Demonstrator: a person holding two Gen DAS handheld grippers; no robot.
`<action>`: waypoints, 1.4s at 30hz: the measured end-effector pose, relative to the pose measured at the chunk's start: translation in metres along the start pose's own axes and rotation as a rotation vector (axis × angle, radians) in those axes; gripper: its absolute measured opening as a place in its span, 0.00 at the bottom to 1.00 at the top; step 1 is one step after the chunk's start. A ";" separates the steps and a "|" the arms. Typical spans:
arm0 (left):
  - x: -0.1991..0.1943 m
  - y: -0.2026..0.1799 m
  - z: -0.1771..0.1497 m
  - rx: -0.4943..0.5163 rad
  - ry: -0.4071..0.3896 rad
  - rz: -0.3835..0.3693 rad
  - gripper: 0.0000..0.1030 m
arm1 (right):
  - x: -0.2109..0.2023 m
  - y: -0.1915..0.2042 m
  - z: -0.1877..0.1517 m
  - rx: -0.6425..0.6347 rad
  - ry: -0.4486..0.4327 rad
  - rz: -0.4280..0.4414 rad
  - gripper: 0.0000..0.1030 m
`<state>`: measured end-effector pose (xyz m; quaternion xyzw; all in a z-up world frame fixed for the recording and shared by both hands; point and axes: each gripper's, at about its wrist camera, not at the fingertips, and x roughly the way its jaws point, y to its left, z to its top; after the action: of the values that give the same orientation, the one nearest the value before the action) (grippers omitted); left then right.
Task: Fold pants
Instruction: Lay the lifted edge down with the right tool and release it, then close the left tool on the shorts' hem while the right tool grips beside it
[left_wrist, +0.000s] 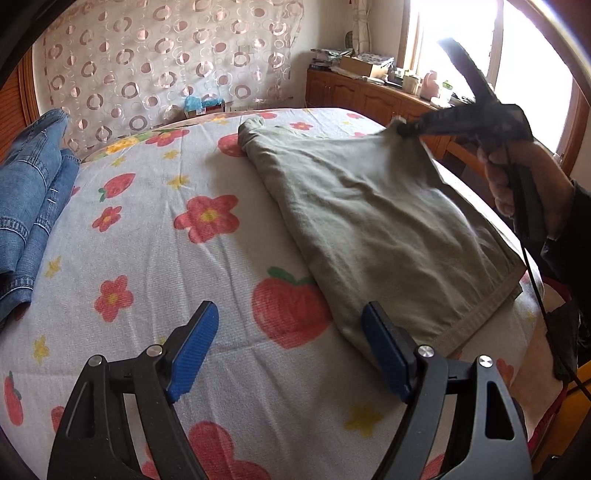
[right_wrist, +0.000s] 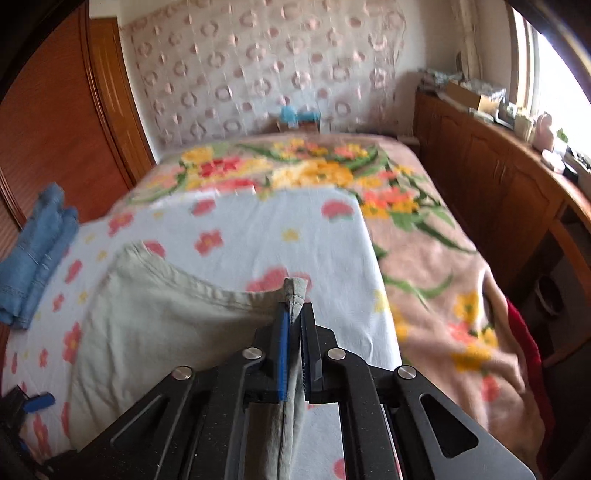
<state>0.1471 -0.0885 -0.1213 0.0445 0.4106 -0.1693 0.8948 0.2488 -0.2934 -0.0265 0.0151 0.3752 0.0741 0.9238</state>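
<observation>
- The pale grey-green cotton pants (left_wrist: 373, 229) lay on the white bedsheet printed with red flowers and strawberries (left_wrist: 155, 236), already doubled lengthwise so that one leg appeared to rest on the other, with the hemmed cuff end nearest the left wrist camera.
- The right gripper (right_wrist: 292, 325) was clenched on a stitched corner of the pants, its blue-padded fingers (right_wrist: 282, 354) pressed against cloth that passed between them and stuck up past the tips.
- In the left wrist view that same corner was raised off the sheet, and the fabric sloped down from it to the bed; holding it high likely served to carry that end over toward the cuffs for the next fold.
- The left gripper (left_wrist: 291, 350) was released, its jaws spread wide and holding nothing, poised low over the sheet with one blue pad just beside the cuff edge, probably to pin or catch that end while the other end travelled.
- A folded pair of blue denim jeans (left_wrist: 33, 206) sat well apart at the left edge of the bed, out of the working area, seemingly done.
- A pink floral blanket (right_wrist: 436, 258) covered the far and right side of the bed beneath the sheet.
- The right wrist picture was motion-blurred, so whether the gripped corner belonged to the waistband or the seat I could not tell for certain.
- Judged from the layout, the fold was about midway.
</observation>
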 end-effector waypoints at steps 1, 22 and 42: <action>0.000 0.000 0.000 0.000 0.000 0.000 0.79 | 0.003 -0.001 -0.003 -0.003 0.015 -0.002 0.05; 0.001 0.001 -0.001 0.008 0.004 0.009 0.79 | -0.086 0.013 -0.117 -0.082 -0.049 0.098 0.35; -0.002 0.001 -0.001 0.024 0.028 -0.002 0.80 | -0.087 0.044 -0.145 -0.149 -0.072 0.050 0.49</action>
<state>0.1453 -0.0867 -0.1200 0.0569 0.4213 -0.1746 0.8882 0.0805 -0.2665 -0.0667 -0.0416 0.3347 0.1242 0.9332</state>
